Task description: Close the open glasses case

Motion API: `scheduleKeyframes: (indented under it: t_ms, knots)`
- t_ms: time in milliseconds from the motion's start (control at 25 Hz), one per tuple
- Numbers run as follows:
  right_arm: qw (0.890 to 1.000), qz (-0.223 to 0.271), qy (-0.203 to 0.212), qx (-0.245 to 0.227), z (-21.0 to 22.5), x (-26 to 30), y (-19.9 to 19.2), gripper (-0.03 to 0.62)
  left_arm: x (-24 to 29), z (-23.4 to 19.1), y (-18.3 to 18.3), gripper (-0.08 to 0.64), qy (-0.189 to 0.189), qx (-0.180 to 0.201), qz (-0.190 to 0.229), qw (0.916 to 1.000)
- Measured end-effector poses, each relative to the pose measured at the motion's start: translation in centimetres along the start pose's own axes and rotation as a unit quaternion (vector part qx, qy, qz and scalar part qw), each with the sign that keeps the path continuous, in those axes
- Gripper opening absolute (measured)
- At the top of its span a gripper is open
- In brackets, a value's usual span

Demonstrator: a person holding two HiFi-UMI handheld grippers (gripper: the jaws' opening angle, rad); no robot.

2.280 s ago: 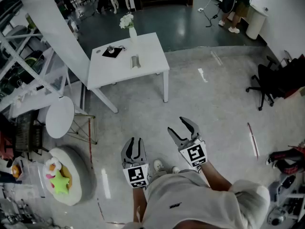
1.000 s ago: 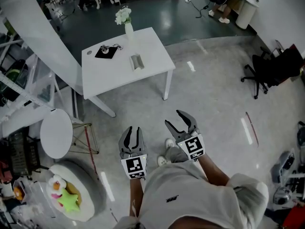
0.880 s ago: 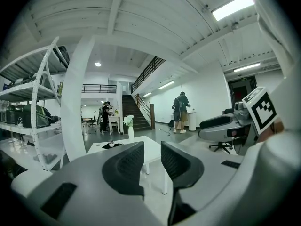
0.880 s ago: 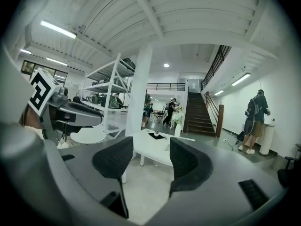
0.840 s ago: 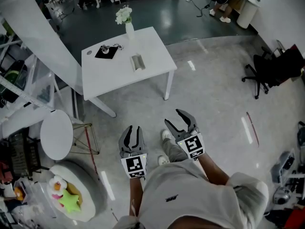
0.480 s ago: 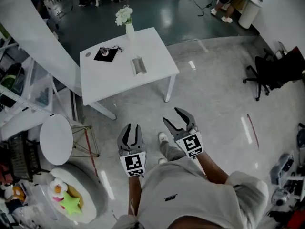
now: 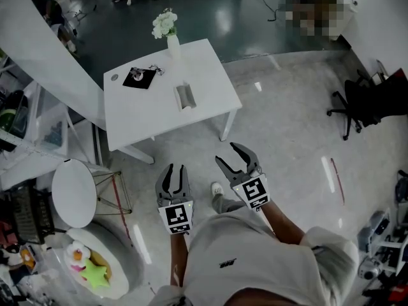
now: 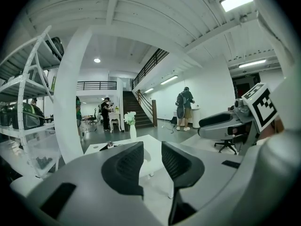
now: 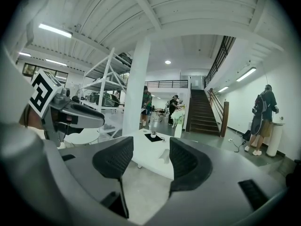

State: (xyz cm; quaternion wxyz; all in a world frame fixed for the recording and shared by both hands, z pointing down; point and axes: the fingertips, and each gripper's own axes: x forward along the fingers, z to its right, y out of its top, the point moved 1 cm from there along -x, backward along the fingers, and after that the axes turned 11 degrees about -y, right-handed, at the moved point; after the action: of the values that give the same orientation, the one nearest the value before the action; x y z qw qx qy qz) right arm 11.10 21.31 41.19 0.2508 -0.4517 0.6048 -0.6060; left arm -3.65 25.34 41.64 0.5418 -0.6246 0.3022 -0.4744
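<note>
The open glasses case (image 7: 184,96) lies grey near the middle of a white table (image 7: 210,81), far ahead of both grippers. In the right gripper view the glasses case (image 9: 164,156) shows small between the jaws, on the table (image 9: 143,155). My left gripper (image 7: 173,171) hangs over the floor, open by a narrow gap and empty. My right gripper (image 7: 227,153) is beside it, open wide and empty. In their own views the left gripper (image 8: 153,160) and the right gripper (image 9: 150,160) both look towards the table (image 8: 151,147).
On the table stand a vase of white flowers (image 7: 167,30) and a black mat (image 7: 136,78) with a small object. A round side table (image 7: 73,192) and shelving (image 7: 22,129) are at left, an office chair (image 7: 360,104) at right. My shoe (image 7: 215,189) shows below.
The table has drawn nearer and lower in the head view as I walk towards it. Both grippers keep their pose and opening.
</note>
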Motion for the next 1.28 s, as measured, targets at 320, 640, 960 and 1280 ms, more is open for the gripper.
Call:
scheduleKeyframes:
  t_ms: [320, 640, 960, 1280]
  knots:
    - [1.0, -0.002, 0.013, 0.006, 3.1, 4.9, 0.2, 0.239, 5.1, -1.7, 0.7, 0.132, 0.01, -0.006, -0.011, 0.9999]
    - [0.999, -0.008, 0.032, 0.009, 6.0, 10.0, 0.1, 0.238, 10.4, -3.6, 1.6, 0.133, 0.021, -0.008, -0.017, 0.9996]
    - [0.999, -0.006, 0.044, 0.01, 8.0, 13.8, -0.1, 0.236, 13.8, -4.8, 2.2, 0.132, 0.035, -0.009, -0.019, 0.9992]
    - [0.999, -0.004, 0.048, 0.016, 8.6, 16.9, 0.1, 0.233, 16.1, -6.5, 2.9, 0.132, 0.038, 0.0, -0.016, 0.9992]
